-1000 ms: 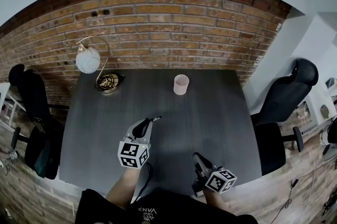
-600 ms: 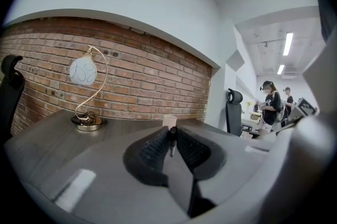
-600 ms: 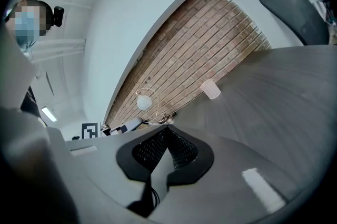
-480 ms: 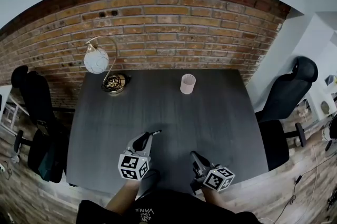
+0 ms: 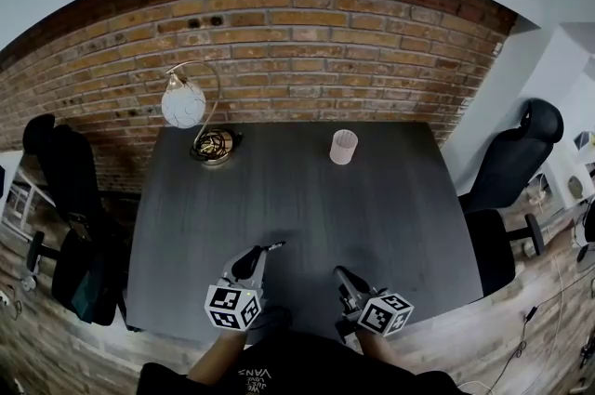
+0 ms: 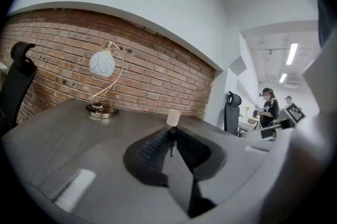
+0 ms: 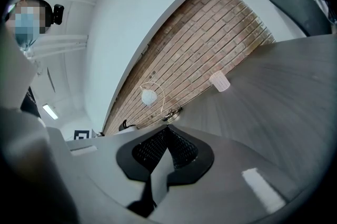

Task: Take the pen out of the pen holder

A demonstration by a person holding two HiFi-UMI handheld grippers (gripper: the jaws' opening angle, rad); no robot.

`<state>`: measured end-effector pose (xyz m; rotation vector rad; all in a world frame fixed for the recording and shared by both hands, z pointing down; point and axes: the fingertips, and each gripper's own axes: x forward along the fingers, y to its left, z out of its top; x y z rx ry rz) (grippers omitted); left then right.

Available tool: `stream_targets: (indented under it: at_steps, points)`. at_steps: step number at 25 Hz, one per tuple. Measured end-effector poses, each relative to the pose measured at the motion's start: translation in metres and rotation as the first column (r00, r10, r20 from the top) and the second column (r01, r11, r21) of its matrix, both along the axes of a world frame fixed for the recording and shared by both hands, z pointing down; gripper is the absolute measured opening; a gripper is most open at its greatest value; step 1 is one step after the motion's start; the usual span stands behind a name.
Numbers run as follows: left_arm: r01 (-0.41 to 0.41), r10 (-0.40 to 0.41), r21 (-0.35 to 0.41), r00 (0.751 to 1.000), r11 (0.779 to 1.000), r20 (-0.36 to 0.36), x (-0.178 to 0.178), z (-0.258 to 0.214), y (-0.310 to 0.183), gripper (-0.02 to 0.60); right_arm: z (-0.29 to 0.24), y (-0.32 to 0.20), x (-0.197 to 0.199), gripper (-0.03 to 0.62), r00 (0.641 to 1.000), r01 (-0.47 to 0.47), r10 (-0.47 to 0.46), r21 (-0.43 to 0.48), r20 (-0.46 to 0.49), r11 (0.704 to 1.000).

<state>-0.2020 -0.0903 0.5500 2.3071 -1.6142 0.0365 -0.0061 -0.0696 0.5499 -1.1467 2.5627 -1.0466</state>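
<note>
So the pen [image 6: 170, 145] is clamped in the left tool [image 5: 261, 251], well apart from the pink pen holder [image 5: 343, 147] seen by the desk's [image 5: 279, 189] far edge. And the right tool [image 5: 340, 272] is pinched shut, nothing held.

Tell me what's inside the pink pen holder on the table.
Nothing sticks out above the rim of the pen holder. Its wall hides the lower inside, so I cannot see the bottom. The pen is clamped in the left gripper, well away from the holder.

Wall [image 5: 279, 40]: red brick.
Counter [image 5: 372, 198]: dark grey.
Chairs [image 5: 60, 189]: black, either side.
Floor [image 5: 535, 328]: wood planks.
Lamp [image 5: 183, 105]: white globe, far corner.
</note>
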Motion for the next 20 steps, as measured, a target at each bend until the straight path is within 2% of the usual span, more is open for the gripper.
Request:
stream_targets:
  at_steps: [11, 20]
  points:
    - [0.007, -0.008, -0.018, 0.999, 1.0, -0.038, -0.018, 0.007, 0.022, 0.095, 0.002, 0.009, -0.026, 0.0, 1.0, 0.011, -0.011, 0.004, -0.013, 1.0]
    - [0.003, -0.004, -0.014, 0.999, 1.0, -0.05, -0.024, 0.009, 0.031, 0.095, 0.003, 0.018, -0.027, 0.0, 0.996, -0.014, 0.016, 0.026, -0.088, 1.0]
